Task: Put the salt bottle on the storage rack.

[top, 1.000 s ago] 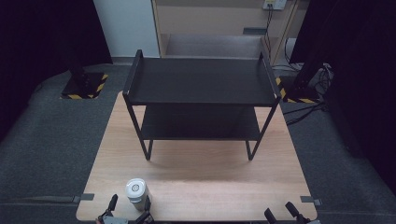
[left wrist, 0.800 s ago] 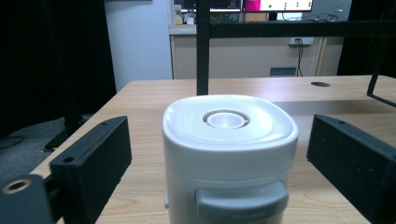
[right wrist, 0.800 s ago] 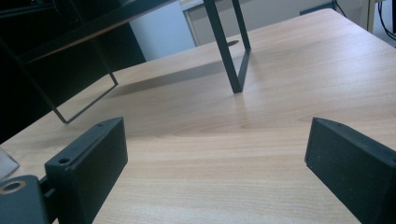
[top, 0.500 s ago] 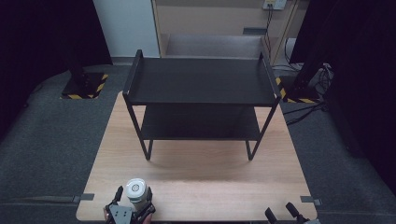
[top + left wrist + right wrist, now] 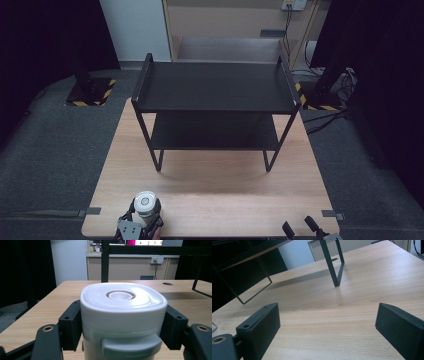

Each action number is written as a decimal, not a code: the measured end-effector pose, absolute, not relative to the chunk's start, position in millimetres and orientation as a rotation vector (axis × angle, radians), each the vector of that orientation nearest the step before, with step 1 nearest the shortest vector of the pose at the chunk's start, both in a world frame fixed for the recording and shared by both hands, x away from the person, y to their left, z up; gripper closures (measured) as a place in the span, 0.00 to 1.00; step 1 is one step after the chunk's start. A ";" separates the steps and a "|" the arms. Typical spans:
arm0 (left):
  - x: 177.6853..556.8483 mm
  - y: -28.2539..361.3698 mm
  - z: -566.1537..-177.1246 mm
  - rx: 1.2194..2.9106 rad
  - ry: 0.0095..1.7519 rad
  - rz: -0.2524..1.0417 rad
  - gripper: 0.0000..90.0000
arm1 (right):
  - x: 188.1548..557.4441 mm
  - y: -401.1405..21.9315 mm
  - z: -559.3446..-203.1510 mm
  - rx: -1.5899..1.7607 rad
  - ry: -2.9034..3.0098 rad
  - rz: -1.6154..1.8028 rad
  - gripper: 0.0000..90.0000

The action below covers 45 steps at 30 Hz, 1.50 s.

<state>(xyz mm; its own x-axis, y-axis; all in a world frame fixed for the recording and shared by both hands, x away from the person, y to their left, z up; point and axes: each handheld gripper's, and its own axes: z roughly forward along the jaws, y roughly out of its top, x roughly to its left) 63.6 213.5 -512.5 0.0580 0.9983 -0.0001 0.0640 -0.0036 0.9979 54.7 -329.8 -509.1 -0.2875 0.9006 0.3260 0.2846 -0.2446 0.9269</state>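
Your left gripper [image 5: 144, 216] moved forward since a second ago; jaws now flank white jar [image 5: 145, 203], one each side, pads against its walls, clamped on it. Jar upright on table [image 5: 215, 195], at near edge, same spot as before. Your right gripper [image 5: 304, 228] unmoved, jaws wide apart over bare wood. Ahead of both: black two-tier shelf [image 5: 215, 87], well apart, nothing between. Jar base cut off in left gripper view; right gripper cut off at the high view's bottom edge.
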 end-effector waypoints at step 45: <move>90.5 184.9 -369.8 1.271 1.020 1.032 0.34 | 67.1 -321.8 -499.8 1.372 1.500 1.613 0.07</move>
<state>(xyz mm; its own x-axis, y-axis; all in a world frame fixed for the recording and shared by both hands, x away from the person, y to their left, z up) 90.5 184.9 -369.8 0.2357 0.9716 -0.0192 -0.0299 0.0270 0.9992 67.1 -321.8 -499.8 -0.3362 0.8895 0.3094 0.2441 -0.2350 0.9408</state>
